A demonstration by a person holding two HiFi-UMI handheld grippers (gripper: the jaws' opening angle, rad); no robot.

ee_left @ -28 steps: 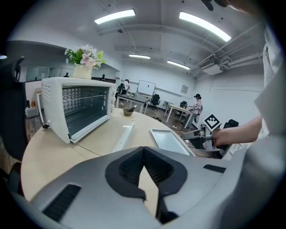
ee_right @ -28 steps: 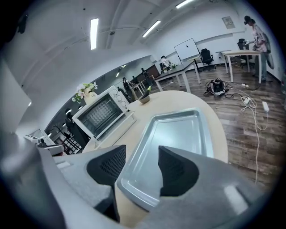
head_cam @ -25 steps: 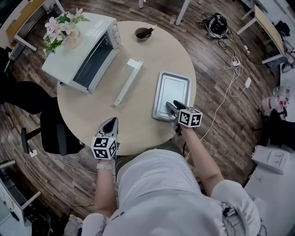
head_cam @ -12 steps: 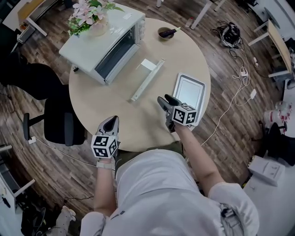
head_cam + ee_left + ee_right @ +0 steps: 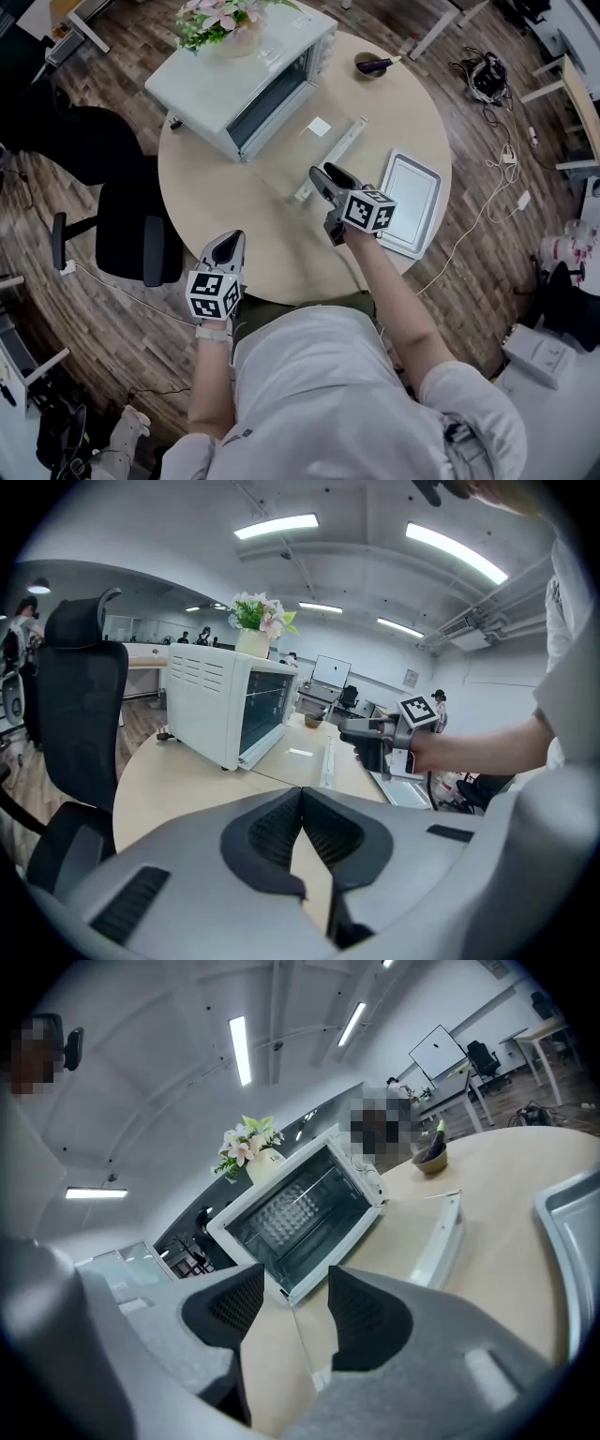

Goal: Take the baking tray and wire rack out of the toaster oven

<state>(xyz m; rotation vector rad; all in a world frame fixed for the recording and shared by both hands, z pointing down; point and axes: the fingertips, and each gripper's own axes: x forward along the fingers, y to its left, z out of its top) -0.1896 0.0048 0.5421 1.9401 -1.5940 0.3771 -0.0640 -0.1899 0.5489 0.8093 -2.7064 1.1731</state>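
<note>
left gripper (image 5: 302,794): ribbed jaws together, empty
right gripper (image 5: 291,1288): jaws apart, empty
tray: flat rectangular silver metal baking tray (image 5: 412,199), right gripper's 3 o'clock

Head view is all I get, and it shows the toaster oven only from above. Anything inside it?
Observer: The right gripper view looks straight into the toaster oven. A thin wire crosses the upper cavity, likely the wire rack, but I can't be sure.
Operator: Right tool carrying anything?
Observer: No. The right tool has its jaws apart with nothing between them.
Operator: Left tool?
Observer: The left tool has its jaws together and is empty.
</note>
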